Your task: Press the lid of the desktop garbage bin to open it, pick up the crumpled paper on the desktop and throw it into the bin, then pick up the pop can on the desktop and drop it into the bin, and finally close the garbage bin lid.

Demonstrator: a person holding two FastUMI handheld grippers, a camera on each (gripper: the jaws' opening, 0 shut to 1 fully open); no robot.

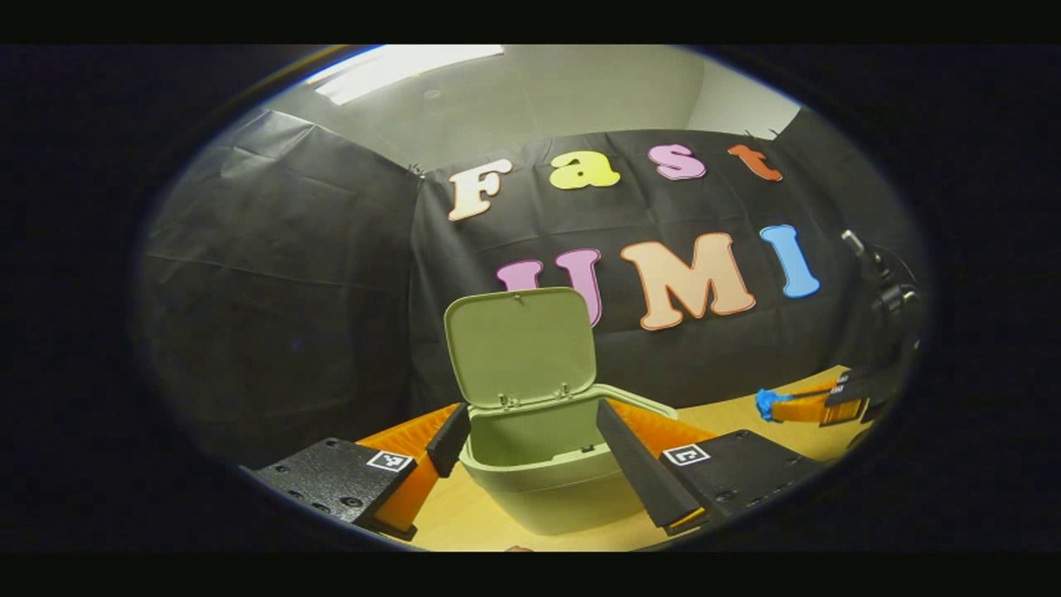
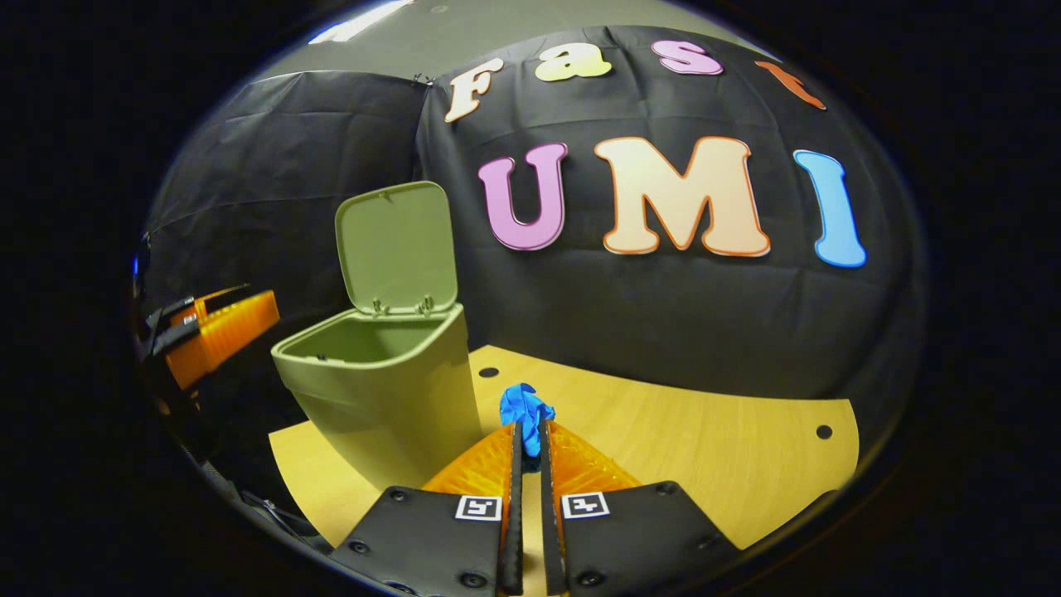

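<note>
We've got the bin near the bench's left edge, lid up. Left gripper is spread wide, nothing in it, facing the bin's front. Right gripper is clenched on the crumpled paper just right of the bin. Step 2 underway; next: carry paper over the rim & release.

Left gripper fingers spread wide; right gripper fingers nearly closed, pinching

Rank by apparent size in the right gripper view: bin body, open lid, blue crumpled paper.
1. Bin body
2. Open lid
3. Blue crumpled paper, pinched in the right gripper, nearer the camera yet smallest.
</note>
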